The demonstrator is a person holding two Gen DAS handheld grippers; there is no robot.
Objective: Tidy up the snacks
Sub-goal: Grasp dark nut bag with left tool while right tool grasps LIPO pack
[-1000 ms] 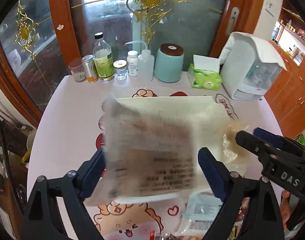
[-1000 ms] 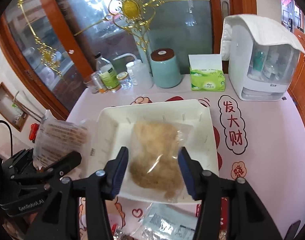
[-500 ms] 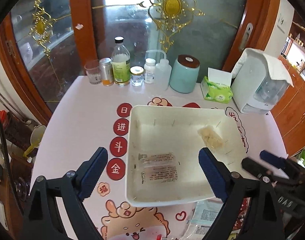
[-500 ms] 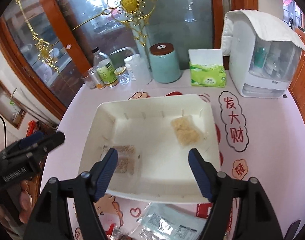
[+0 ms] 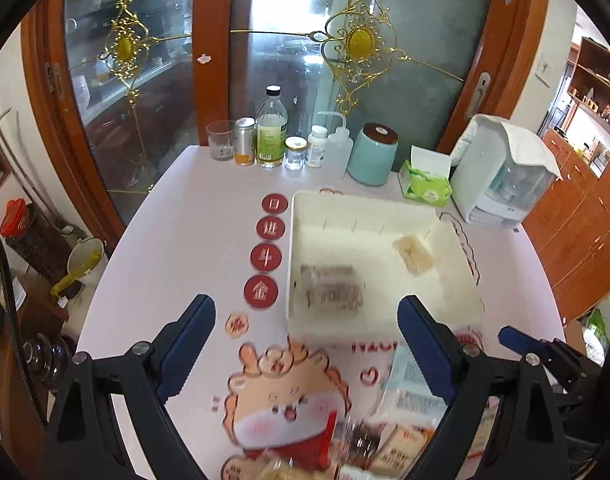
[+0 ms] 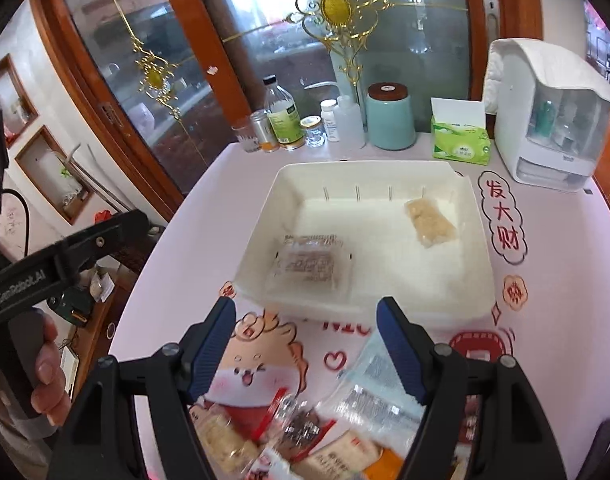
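A white tray (image 5: pixel 369 332) (image 6: pixel 261 232) sits mid-table. In it lie a clear packet of brown snack (image 5: pixel 331 288) (image 6: pixel 311 266) at the near left and a pale crumbly packet (image 5: pixel 412 254) (image 6: pixel 429 222) at the far right. A pile of loose snack packets (image 5: pixel 385 432) (image 6: pixel 337 432) lies on the table in front of the tray. My left gripper (image 5: pixel 305 332) is open and empty, above the table before the tray. My right gripper (image 6: pixel 305 340) is open and empty above the pile. The right gripper's tip shows in the left wrist view (image 5: pixel 545 352).
Along the table's back stand a glass (image 5: pixel 221 140), a can, a bottle (image 5: pixel 271 128), small jars, a teal canister (image 5: pixel 373 154), a green tissue box (image 5: pixel 425 184) and a white dispenser (image 5: pixel 501 176). A glass door is behind. The table edge drops off at left.
Both grippers opened and dropped their packets into the tray, then pulled back toward me. The view now takes in the snack pile at the near edge.
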